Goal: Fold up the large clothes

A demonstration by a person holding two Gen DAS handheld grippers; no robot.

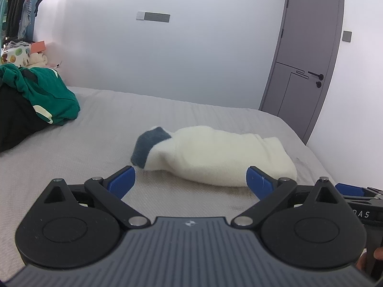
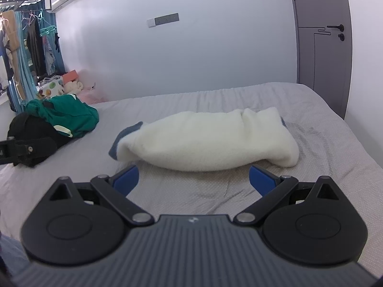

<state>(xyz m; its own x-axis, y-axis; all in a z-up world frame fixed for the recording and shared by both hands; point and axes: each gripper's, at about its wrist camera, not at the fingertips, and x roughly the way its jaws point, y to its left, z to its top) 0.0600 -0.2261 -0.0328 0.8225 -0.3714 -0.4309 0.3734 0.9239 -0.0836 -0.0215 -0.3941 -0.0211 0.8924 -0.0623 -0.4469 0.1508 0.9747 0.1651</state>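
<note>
A cream fleece garment [image 1: 220,154] with a dark blue-grey lining lies folded into a long bundle on the grey bed [image 1: 95,129]. It also shows in the right wrist view [image 2: 208,138]. My left gripper [image 1: 190,179] is open and empty, just in front of the bundle's near edge. My right gripper [image 2: 194,178] is open and empty, also just short of the bundle. The right gripper's blue finger [image 1: 348,189] shows at the right edge of the left wrist view.
A pile of green [image 1: 47,93] and black [image 1: 16,117] clothes lies at the bed's far left, seen also in the right wrist view [image 2: 69,114]. A grey door [image 1: 308,55] stands at the right. A clothes rack [image 2: 28,38] hangs at the far left.
</note>
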